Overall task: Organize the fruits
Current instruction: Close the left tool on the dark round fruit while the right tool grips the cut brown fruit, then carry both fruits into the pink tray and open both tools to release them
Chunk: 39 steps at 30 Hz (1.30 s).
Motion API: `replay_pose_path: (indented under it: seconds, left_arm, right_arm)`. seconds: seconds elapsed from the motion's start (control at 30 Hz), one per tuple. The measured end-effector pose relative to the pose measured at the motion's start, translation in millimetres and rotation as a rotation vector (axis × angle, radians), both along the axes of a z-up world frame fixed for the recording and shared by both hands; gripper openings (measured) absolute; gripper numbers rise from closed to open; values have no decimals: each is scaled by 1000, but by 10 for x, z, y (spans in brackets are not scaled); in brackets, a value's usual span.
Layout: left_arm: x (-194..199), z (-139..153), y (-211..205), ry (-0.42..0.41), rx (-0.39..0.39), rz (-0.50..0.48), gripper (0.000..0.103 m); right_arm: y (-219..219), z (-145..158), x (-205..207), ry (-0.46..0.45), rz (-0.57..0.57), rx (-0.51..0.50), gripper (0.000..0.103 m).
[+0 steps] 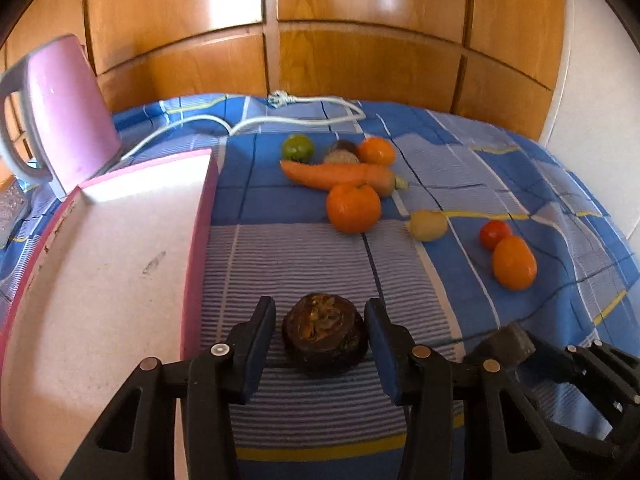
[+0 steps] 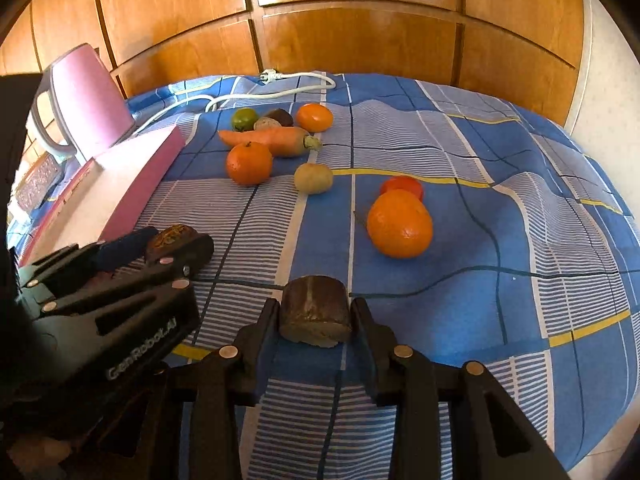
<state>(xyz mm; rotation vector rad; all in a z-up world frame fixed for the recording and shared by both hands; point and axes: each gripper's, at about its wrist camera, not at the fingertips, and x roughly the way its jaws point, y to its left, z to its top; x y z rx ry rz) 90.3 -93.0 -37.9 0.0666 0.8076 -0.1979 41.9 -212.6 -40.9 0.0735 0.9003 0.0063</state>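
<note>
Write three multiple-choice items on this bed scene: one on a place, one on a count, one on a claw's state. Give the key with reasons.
1. Where does the pink tray lie relative to the fruit pile?
A. To its left
B. To its right
C. On top of it

2. How many oranges lie on the bedspread?
A. One
B. Three
C. Five

3. What is the right claw doing?
A. Hanging open over nothing
B. Shut on the dark brown chunk
C. Holding the carrot

Key:
1 A, the tray sits at the left edge in both views.
2 B, one by the carrot, one behind it, one near the tomato.
3 B, its fingers press both sides of the chunk.
</note>
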Motion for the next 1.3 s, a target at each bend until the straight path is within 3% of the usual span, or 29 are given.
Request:
replay_pose_path:
  seconds: [0.23, 0.47, 0.53, 0.83, 0.97, 1.1, 1.3]
  left_arm:
    - [30, -9, -16, -17, 19, 21, 48]
    - [0, -20, -11, -66, 19, 15, 47]
    - [-10, -15, 1, -65, 19, 11, 41]
    - [-193, 52, 75, -75, -19, 4, 40]
    - [-391, 160, 88, -137, -5, 7, 41]
    - [-590, 309, 230, -195, -25, 55, 41]
    - [-791, 502, 758, -250, -91, 253, 41]
  right_arm:
    - [-10, -9, 0, -1, -5, 1, 37]
    - [62, 5, -17, -9, 6, -71, 37]
    - [79, 11, -26, -15, 9, -83, 36]
    - [54, 14, -30, -21, 8, -49, 34]
    - [50, 17, -41, -25, 0, -40, 34]
    - [85, 77, -111, -67, 25, -42, 33]
    - [241, 135, -195, -109, 95, -86, 33]
